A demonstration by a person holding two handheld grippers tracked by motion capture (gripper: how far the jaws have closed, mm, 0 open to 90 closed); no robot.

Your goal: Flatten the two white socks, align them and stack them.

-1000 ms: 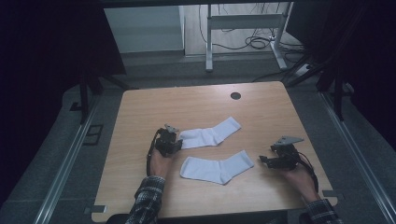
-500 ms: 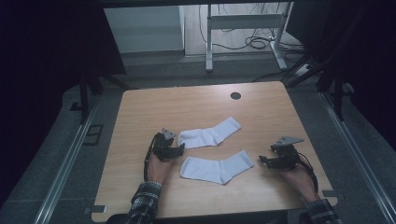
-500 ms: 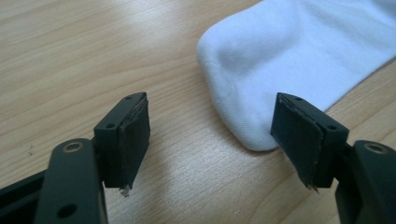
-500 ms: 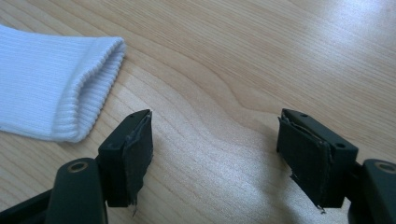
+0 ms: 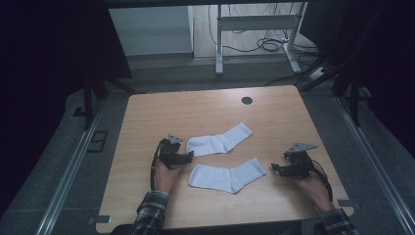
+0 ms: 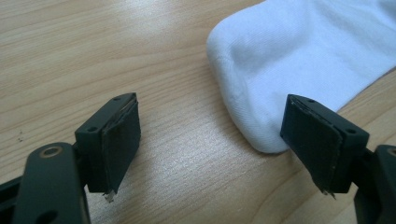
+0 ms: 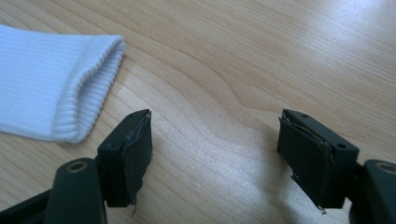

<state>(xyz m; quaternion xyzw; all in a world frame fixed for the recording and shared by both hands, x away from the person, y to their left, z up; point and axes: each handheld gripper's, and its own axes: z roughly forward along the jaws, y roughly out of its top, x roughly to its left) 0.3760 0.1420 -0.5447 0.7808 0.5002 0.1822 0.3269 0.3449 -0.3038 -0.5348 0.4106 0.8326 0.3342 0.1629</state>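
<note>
While both grippers' fingers stand apart, left gripper (image 5: 188, 155) nears far sock (image 5: 219, 142); right gripper (image 5: 275, 169) beside near sock (image 5: 226, 176); no writing

Spread gripper (image 6: 212, 147) beside sock toe (image 6: 299, 56)

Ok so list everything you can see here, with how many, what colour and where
socks: two, white, mid-table; far sock, near sock
table: one, light wood, centre of the high view
round hole: one, dark, far side of the tabletop
metal frame: one, pale grey, on the floor beyond the table
cables: several, dark, on the floor beyond the table
floor rails: two, grey metal, left and right of the table
left gripper: black, jaws open, one beside the far sock's rounded end
right gripper: black, jaws open over bare wood, near sock's ribbed cuff beside it
sleeves: two, plaid, bottom edge
</note>
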